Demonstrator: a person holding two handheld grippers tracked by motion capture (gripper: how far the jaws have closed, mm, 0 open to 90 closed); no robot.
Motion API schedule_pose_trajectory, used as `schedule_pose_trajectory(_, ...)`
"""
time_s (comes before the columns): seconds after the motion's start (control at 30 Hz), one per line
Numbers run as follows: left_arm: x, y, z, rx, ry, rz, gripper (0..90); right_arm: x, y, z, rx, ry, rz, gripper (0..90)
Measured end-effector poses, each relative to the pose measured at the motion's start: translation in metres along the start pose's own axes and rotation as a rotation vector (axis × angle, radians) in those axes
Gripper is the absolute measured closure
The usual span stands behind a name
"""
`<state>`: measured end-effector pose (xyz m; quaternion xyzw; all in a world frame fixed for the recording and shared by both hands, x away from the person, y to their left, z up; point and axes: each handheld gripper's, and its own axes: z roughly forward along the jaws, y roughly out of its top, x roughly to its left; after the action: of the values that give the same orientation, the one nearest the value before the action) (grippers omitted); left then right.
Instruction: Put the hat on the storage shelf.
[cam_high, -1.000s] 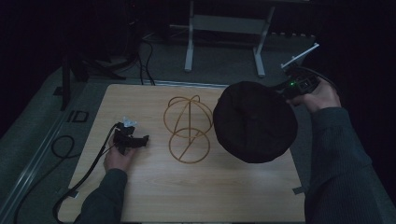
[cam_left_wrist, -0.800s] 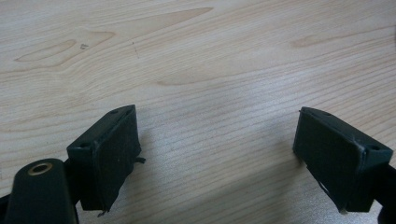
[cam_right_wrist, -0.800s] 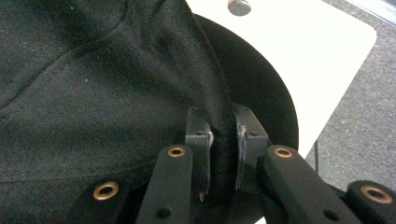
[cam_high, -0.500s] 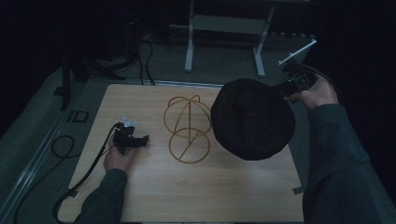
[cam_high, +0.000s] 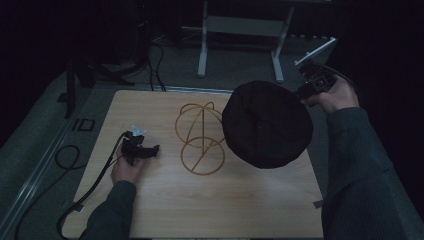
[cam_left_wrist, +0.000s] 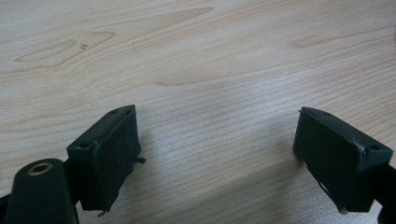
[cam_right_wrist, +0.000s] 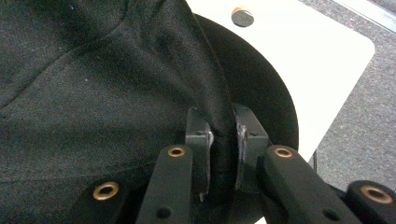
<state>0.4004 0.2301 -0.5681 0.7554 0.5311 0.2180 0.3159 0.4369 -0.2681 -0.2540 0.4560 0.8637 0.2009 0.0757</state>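
Right tool (cam_high: 303, 93): jaws pinched hard together on a fold of the black fabric cap (cam_high: 266, 124), near its edge. In the right gripper view the two black pads (cam_right_wrist: 201, 140) stand almost parallel, with only the thickness of cloth between them; the fabric runs up from the right tool (cam_right_wrist: 221, 154) and spreads to the left and above it. The dark stiff brim of the cap curves just behind the jaws to the right.

Cap position: hanging from the right tool, clear of the light wooden bench (cam_high: 150, 200). From the high view the cap lies to the left of and below the right tool, over the bench's far right part. Its crown faces up toward the camera. The person's right hand (cam_high: 336, 95) holds the tool beyond the bench's right edge, forearm coming up from below.

Left tool (cam_high: 150, 149): jaws wide apart, nothing between them. In the left gripper view the left tool (cam_left_wrist: 217, 154) has both pads (cam_left_wrist: 114, 154) low over bare wood grain of the bench, whether touching it I cannot tell. The left hand (cam_high: 127, 167) rests on the bench behind it, cable trailing off the near left edge.

Golden wire stand of two rings and crossed hoops (cam_high: 200, 139): standing on the bench, between the two tools, to the right of the left tool and well apart from it. The cap's left rim overlaps it from the high view; contact cannot be judged.
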Motion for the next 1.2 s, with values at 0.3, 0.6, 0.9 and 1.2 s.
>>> schedule_pose_trajectory(0.3, 0.0, 0.0, 0.0, 0.0, 0.0, 0.0, 14.0, 0.003, 0.006, -0.003, -0.003, 0.0, 0.001, 79.3)
schedule_pose_trajectory(0.6, 0.0, 0.0, 0.0, 0.0, 0.0, 0.0, 14.0, 0.002, 0.009, -0.002, 0.01, -0.006, 0.007, 79.3)
schedule_pose_trajectory(0.9, 0.0, 0.0, 0.0, 0.0, 0.0, 0.0, 14.0, 0.008, 0.017, -0.003, -0.003, 0.002, 0.006, 79.3)
schedule_pose_trajectory(1.2, 0.0, 0.0, 0.0, 0.0, 0.0, 0.0, 14.0, 0.013, 0.022, -0.002, -0.012, 0.0, -0.005, 79.3)
